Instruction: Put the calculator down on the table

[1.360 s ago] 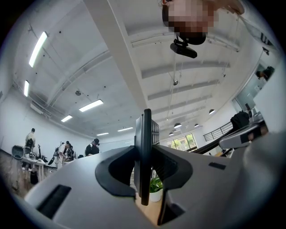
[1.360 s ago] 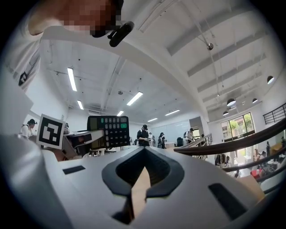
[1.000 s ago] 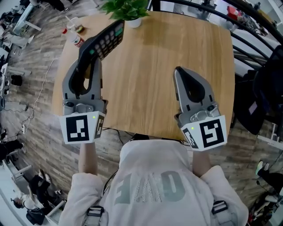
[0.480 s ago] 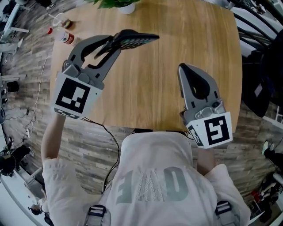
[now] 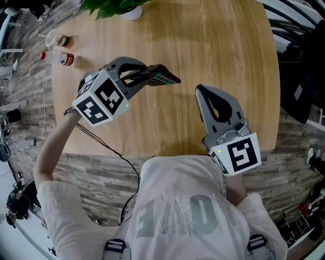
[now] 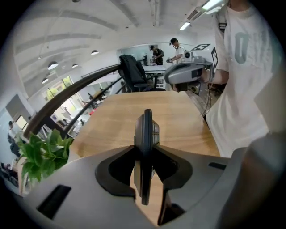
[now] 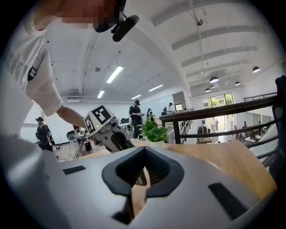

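Note:
The calculator (image 5: 161,77) is a dark slab with rows of keys, and my left gripper (image 5: 146,76) is shut on its near end. It sticks out to the right over the left half of the wooden table (image 5: 228,45). Whether it touches the wood I cannot tell. In the left gripper view the calculator (image 6: 145,132) stands edge-on, with both pads of the left gripper (image 6: 145,154) pressed on it. My right gripper (image 5: 200,90) hovers over the table's right half, shut and empty. The right gripper view shows those jaws (image 7: 137,185) closed, with only a sliver of table behind them.
A potted plant (image 5: 116,6) stands at the table's far left edge. A small bottle (image 5: 61,59) and a clear cup (image 5: 51,36) lie on the floor to the left. Dark railings (image 5: 299,30) and a black chair (image 6: 134,71) flank the right side.
My left gripper swung down and rolled over, bringing the calculator from high and tilted up to low over the table, pointing right. The right gripper sank slightly.

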